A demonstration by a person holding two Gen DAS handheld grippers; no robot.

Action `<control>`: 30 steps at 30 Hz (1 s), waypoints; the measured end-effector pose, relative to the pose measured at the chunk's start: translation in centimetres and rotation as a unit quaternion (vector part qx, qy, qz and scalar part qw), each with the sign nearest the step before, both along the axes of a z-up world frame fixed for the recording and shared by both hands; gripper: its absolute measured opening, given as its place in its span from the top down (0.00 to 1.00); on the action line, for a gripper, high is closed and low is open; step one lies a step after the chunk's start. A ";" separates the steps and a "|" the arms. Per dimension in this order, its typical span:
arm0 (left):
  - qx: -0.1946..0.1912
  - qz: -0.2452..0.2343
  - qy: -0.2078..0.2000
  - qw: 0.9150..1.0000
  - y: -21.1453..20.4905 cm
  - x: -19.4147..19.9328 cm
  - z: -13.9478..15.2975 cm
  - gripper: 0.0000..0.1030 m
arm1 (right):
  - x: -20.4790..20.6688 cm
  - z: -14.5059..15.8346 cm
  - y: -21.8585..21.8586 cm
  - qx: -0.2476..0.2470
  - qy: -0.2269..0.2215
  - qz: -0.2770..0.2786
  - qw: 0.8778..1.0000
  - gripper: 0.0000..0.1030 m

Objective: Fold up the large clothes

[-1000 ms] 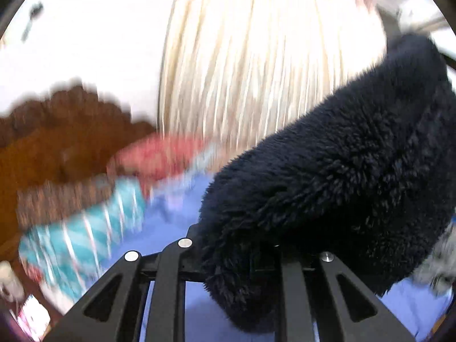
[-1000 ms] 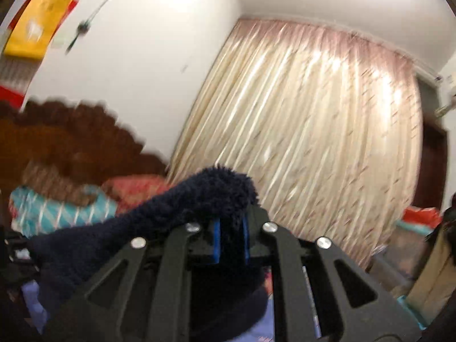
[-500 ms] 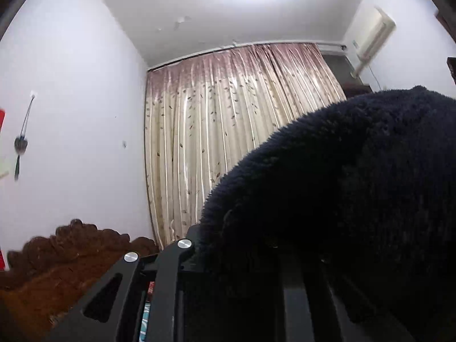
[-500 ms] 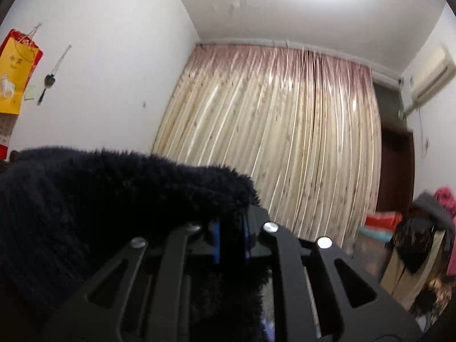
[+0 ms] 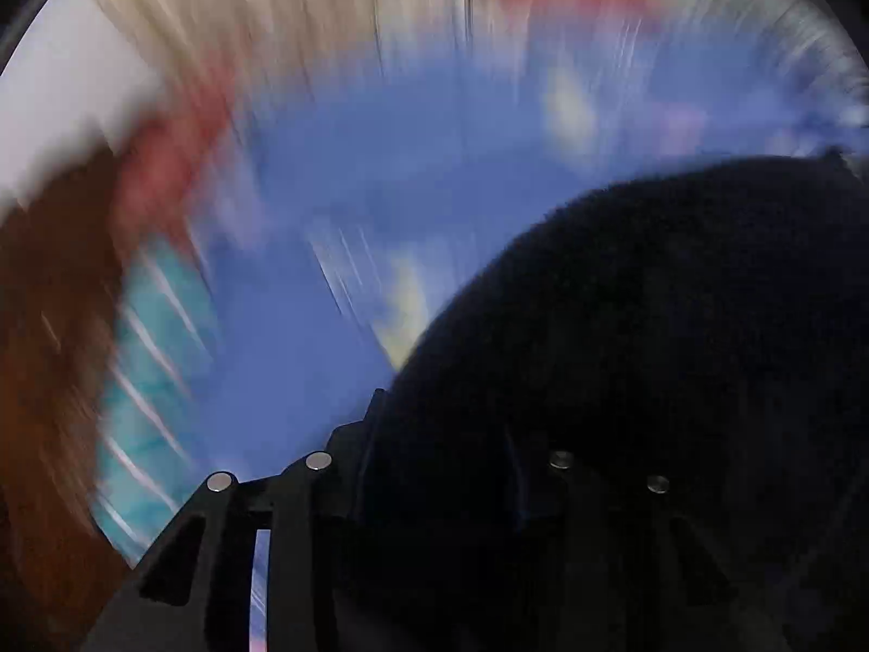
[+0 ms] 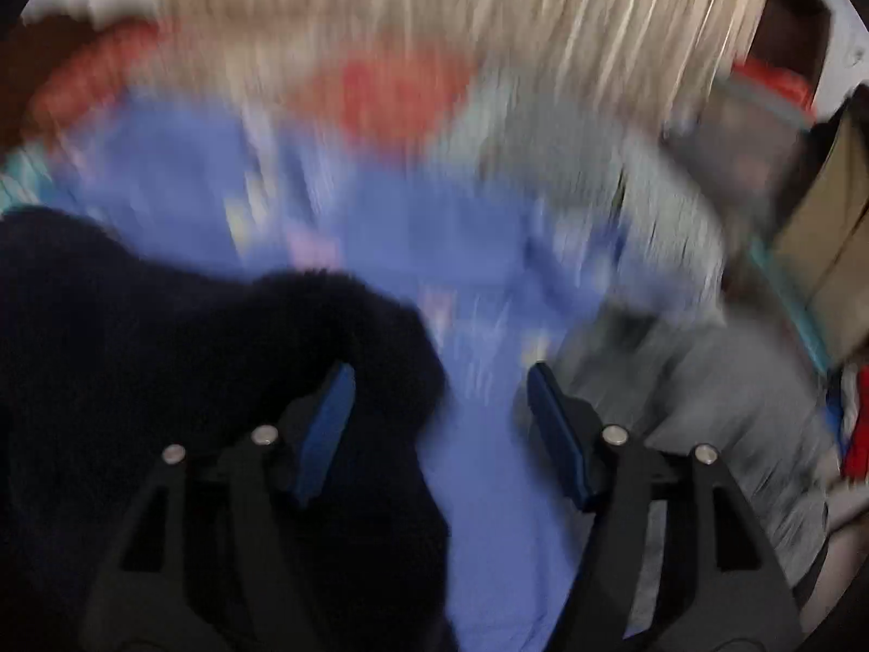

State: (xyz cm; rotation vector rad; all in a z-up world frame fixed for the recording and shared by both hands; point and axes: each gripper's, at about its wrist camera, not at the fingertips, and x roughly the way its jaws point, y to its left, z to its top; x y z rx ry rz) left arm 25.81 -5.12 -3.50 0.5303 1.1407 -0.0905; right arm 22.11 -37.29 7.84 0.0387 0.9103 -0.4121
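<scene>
Dark navy fleece (image 6: 163,358), thick shaggy pile, bunched in a soft heap at lower left of right wrist view and filling lower right of left wrist view (image 5: 652,353), over blue sheet (image 6: 478,489) of the bed. Prob bulky but fairly light, limp, no stiffness, sags and drapes wherever unsupported; pile grippy, not slippery, not fragile. Best hold by guess: an edge, hem or corner, single layer pinched deep btw pads, since thick folds will bulge out of jaws. Right gripper (image 6: 442,424) jaws wide apart, just been opening, blue pads (image 6: 326,429) bare; fleece lapping over and around the left finger, not pinched, so released. Left gripper (image 5: 440,462) jaws also just been opening; right finger and gap buried under fleece, contact not visible, so can't tell whether cloth is gripped or only lying across. Sheet smooth, flat-looking, w/ pale printed patches, heavily motion-blurred. Grey cloth (image 6: 706,407) w/ knit-like texture right of right gripper. Teal striped bedding (image 5: 152,380) and brown wooden headboard (image 5: 49,326) at left of left view, red-orange cloth (image 6: 391,92) beyond, cream pleated curtain (image 6: 434,11) at back. Both views smeared, fine detail lost.
</scene>
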 end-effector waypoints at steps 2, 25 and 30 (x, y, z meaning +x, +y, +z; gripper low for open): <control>-0.048 0.032 0.042 0.997 1.0 0.2 -3.3 0.43 | -2.8 -1.7 1.2 0.080 -0.045 0.032 0.995 0.40; -0.202 -0.016 -0.021 0.979 15.7 -9.8 4.9 0.43 | -10.0 6.8 6.8 -0.165 -0.127 0.146 0.967 0.94; -0.220 -0.070 -0.015 0.973 11.1 -9.2 4.3 0.43 | -18.2 7.7 -4.0 -0.271 -0.039 -0.040 0.961 0.67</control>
